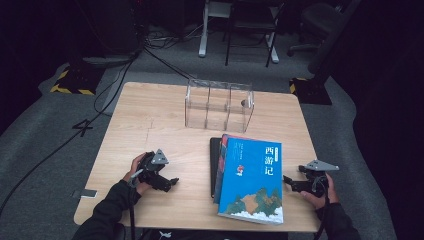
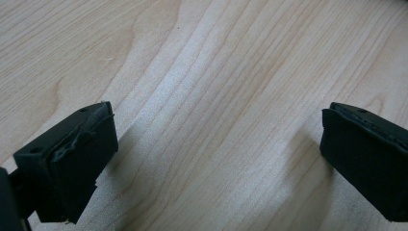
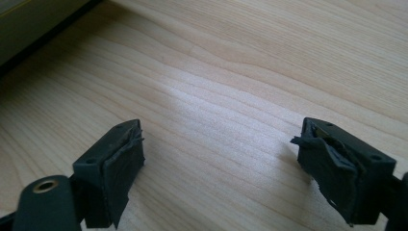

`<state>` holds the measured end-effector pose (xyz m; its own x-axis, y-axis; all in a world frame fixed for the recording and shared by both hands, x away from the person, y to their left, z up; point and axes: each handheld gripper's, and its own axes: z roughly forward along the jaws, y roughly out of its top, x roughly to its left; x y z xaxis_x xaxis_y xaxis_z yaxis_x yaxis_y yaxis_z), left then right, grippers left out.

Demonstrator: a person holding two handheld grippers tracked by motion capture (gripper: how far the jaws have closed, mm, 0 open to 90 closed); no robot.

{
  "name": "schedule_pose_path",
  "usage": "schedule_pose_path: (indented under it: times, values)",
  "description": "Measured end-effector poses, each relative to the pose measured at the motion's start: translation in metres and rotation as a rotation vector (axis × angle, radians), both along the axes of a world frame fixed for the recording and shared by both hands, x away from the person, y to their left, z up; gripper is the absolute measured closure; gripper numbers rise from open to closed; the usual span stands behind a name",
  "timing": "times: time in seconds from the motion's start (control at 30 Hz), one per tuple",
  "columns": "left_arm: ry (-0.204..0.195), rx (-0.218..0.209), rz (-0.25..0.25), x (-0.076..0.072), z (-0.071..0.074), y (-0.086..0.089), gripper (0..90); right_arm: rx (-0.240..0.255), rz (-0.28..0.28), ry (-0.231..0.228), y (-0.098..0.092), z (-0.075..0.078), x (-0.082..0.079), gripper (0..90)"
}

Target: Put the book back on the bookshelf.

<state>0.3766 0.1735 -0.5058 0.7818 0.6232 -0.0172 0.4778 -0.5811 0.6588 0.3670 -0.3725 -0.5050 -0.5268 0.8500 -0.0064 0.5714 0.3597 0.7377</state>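
The blue illustrated book (image 1: 252, 180) lies on the pale wooden worktop (image 1: 150, 120) between both tools, just beside the right hand-held gripper (image 1: 289, 182). The left hand-held gripper (image 1: 172, 182) sits well apart. Both stand wide open, holding nothing.

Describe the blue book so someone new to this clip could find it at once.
Start at the wooden table and find the clear box near its far edge. Just in front of it, toward the person, lies a small stack; the blue book is on top. Its bright blue cover with white characters sets it apart from the dark book beneath.
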Motion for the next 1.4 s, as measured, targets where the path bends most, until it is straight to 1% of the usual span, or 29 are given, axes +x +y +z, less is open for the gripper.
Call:
schedule_pose_path:
  times: [0.27,0.37,0.4,0.43,0.53,0.63,0.73,0.77,0.87,0.9,1.0,1.07,1.13,1.27,1.4]
  values:
    - [-0.003,0.001,-0.001,-0.001,0.000,0.000,0.0,0.000,0.004,0.002,-0.001,0.000,-0.002,16.5]
    - [-0.005,-0.003,0.009,-0.002,0.000,-0.001,0.0,-0.001,0.014,0.014,-0.002,0.002,-0.004,19.9]
    - [-0.006,0.000,0.005,-0.003,0.000,-0.001,0.3,0.000,0.019,0.011,-0.002,0.004,-0.006,20.5]
    - [-0.005,-0.001,0.007,-0.005,0.000,-0.002,0.3,0.003,0.030,0.005,-0.001,0.006,-0.008,20.6]
    - [-0.008,-0.003,-0.007,-0.008,0.000,-0.004,0.3,0.012,0.078,-0.020,0.001,0.017,-0.019,21.0]
    - [-0.005,0.001,-0.014,-0.011,0.000,-0.005,0.3,0.033,0.140,-0.053,0.006,0.031,-0.037,22.2]
    - [-0.006,-0.004,-0.014,-0.013,0.000,-0.007,0.3,0.038,0.183,-0.080,0.012,0.043,-0.048,23.4]
    - [-0.006,-0.005,-0.017,-0.014,0.000,-0.007,0.3,0.040,0.200,-0.087,0.015,0.047,-0.051,23.7]
    - [-0.009,-0.004,-0.041,-0.019,-0.001,-0.009,0.3,0.033,0.229,-0.087,0.020,0.052,-0.056,23.8]
    - [-0.009,-0.002,-0.046,-0.020,0.000,-0.010,0.3,0.030,0.230,-0.085,0.020,0.053,-0.057,24.4]
    - [-0.009,-0.002,-0.049,-0.023,0.000,-0.013,0.3,0.042,0.236,-0.077,0.019,0.055,-0.062,24.7]
    - [-0.008,0.000,-0.055,-0.024,0.000,-0.014,0.3,0.070,0.237,-0.079,0.017,0.060,-0.066,25.1]
    - [-0.008,-0.002,-0.054,-0.025,0.000,-0.016,0.3,0.093,0.238,-0.088,0.016,0.066,-0.070,25.6]
    - [-0.008,-0.002,-0.052,-0.027,0.000,-0.018,0.3,0.122,0.243,-0.114,0.017,0.076,-0.078,25.6]
    - [-0.008,-0.001,-0.055,-0.028,0.000,-0.020,0.3,0.125,0.251,-0.123,0.023,0.082,-0.082,25.8]
